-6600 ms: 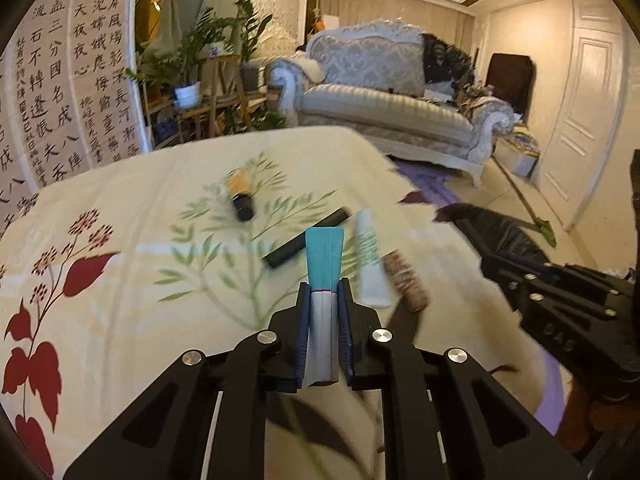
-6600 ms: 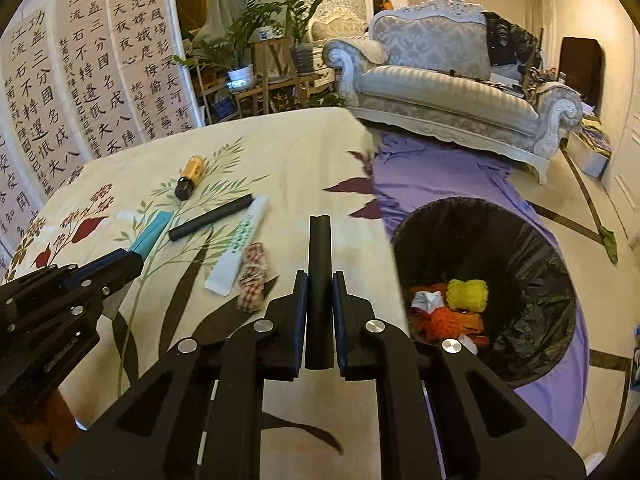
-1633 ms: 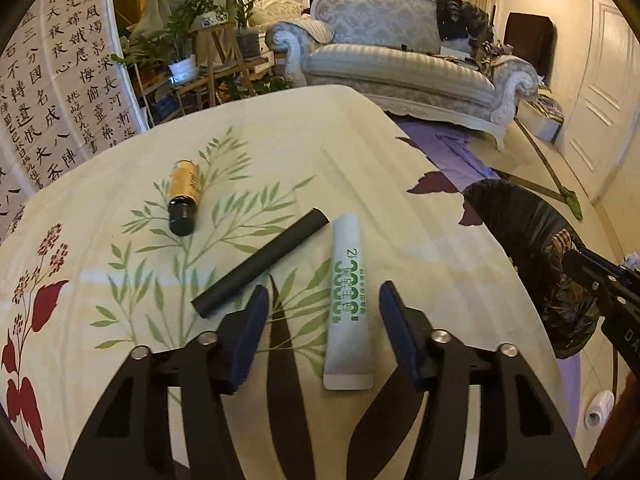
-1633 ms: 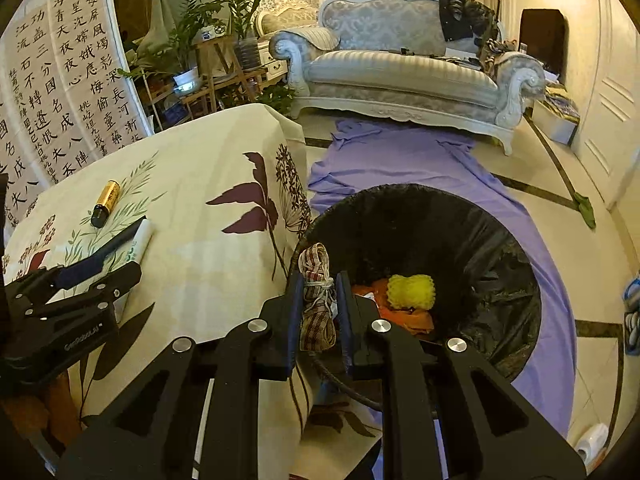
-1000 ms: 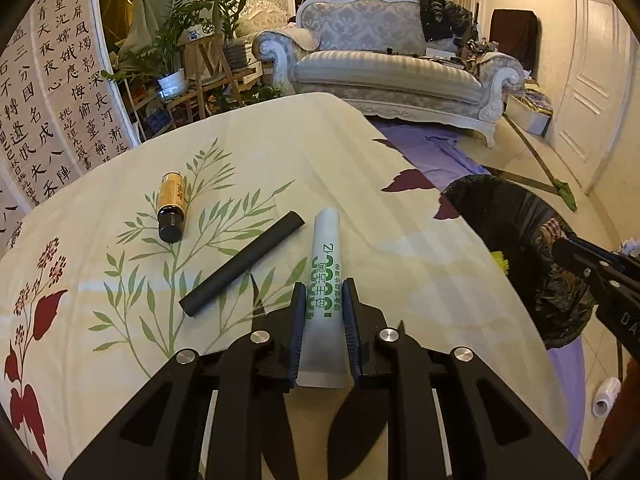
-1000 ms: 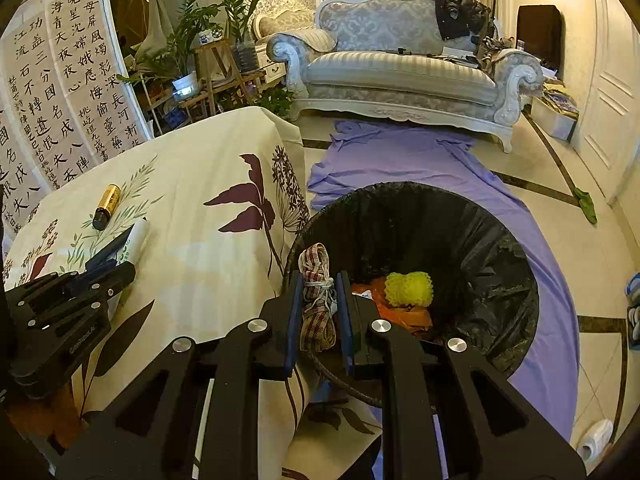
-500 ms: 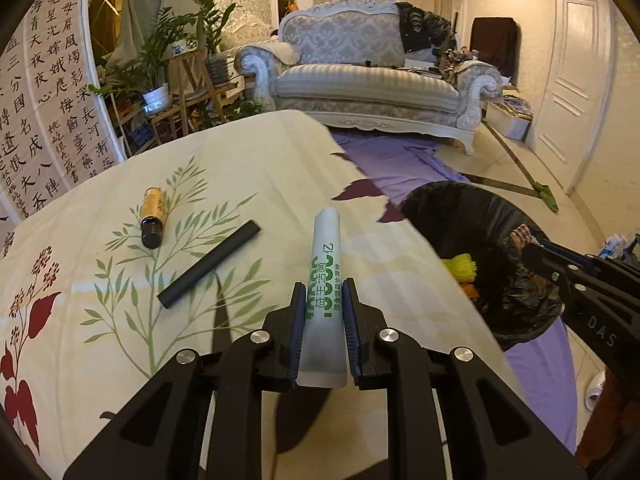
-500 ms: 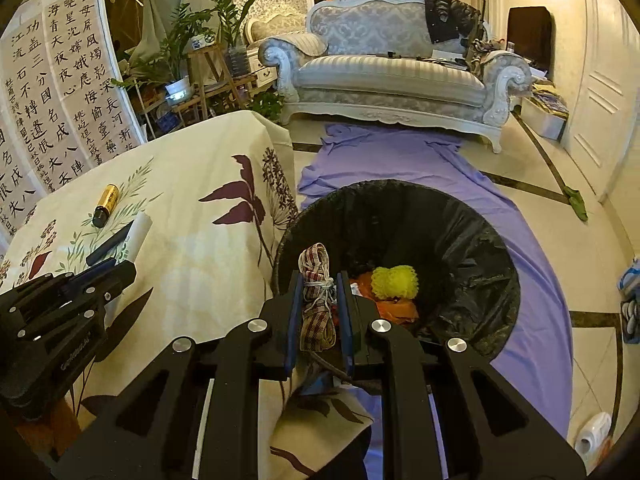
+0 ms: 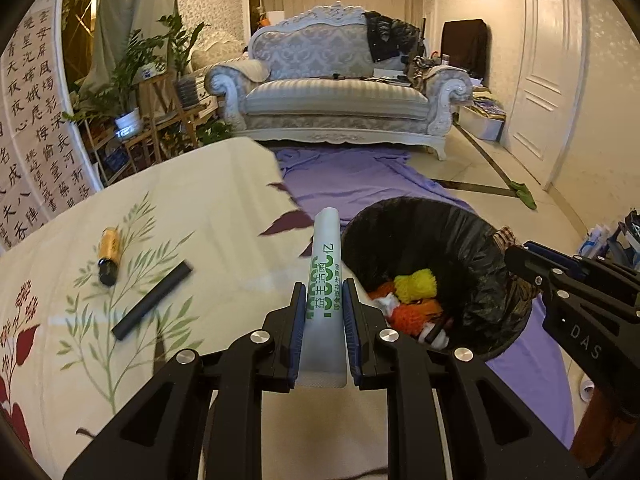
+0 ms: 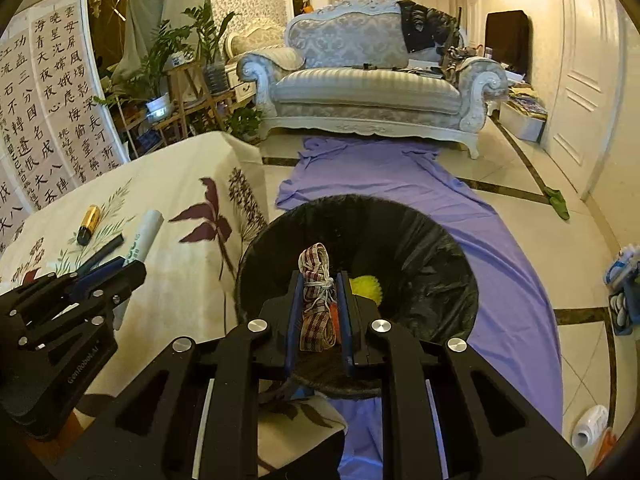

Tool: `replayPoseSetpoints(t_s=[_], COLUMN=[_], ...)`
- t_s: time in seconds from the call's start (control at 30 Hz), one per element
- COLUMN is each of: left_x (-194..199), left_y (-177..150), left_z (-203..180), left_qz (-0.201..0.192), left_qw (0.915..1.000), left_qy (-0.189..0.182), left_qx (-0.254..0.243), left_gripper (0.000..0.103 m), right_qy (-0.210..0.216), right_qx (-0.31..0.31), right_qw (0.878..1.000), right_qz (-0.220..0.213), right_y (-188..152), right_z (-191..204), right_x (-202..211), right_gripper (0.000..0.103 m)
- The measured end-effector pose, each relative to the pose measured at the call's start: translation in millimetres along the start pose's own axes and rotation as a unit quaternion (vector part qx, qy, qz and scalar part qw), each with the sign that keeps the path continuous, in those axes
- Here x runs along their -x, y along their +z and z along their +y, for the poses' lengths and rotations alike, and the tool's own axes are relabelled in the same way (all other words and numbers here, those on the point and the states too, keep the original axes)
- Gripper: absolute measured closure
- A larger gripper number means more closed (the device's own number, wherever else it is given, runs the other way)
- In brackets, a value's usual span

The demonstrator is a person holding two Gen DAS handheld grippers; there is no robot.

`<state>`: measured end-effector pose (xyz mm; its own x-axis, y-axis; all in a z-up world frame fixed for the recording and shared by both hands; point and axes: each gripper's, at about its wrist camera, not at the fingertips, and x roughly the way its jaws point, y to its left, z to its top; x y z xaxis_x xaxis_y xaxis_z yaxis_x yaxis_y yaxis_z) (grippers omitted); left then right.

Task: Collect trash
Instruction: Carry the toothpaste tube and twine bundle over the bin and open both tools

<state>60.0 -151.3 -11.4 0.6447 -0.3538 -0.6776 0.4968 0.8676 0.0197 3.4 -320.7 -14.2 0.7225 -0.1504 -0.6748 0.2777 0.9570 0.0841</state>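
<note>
My left gripper [image 9: 322, 300] is shut on a white tube with green print [image 9: 325, 276] and holds it above the table's right edge, beside the black-lined trash bin [image 9: 496, 248]. The tube also shows in the right wrist view [image 10: 144, 236]. My right gripper [image 10: 318, 292] is shut on a red-and-white checked cloth bundle [image 10: 316, 300] over the near rim of the bin [image 10: 440, 280]. The bin holds yellow and orange scraps [image 9: 414, 286]. A black stick [image 9: 152, 300] and a small gold bottle [image 9: 109, 256] lie on the floral tablecloth.
A purple cloth [image 10: 400, 168] covers the floor under the bin. A pale sofa [image 9: 340, 92] stands at the back, plants on a stand [image 9: 132, 92] at the left, a calligraphy screen [image 10: 48, 112] behind the table. A white door [image 9: 548, 80] is at the right.
My left gripper closed on the white tube, lifted it off the table and carried it right toward the bin. My right gripper still holds the checked bundle over the bin.
</note>
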Motion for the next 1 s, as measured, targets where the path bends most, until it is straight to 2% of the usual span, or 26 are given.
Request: replayPoseSetpoints(t_s=[0.37, 0.73, 1.0], left_x=[-37.9, -74.7, -85.1], left_y=[28.7, 42.2, 45.2], left_z=[-19.3, -38.9, -41.1], left_qz=[-0.003, 0.017, 0.036], left_qw=[1.0000, 0.9992, 0.9988], left_qy=[0.002, 0.008, 0.009], left_qx=[-0.009, -0.035, -0.033], left_gripper=[0.083, 0.083, 0.082], right_qy=[-0.004, -0.013, -0.018], right_qx=[-0.017, -0.036, -0.043], right_qw=[1.000, 0.999, 0.999], right_qz=[-0.023, -0.015, -0.003], right_y=[18.5, 27.6, 26.9], right_z=[-17.6, -34.9, -40.0], right_x=[-22.4, -50.4, -66.6], right_gripper=[0.086, 0.086, 0.086])
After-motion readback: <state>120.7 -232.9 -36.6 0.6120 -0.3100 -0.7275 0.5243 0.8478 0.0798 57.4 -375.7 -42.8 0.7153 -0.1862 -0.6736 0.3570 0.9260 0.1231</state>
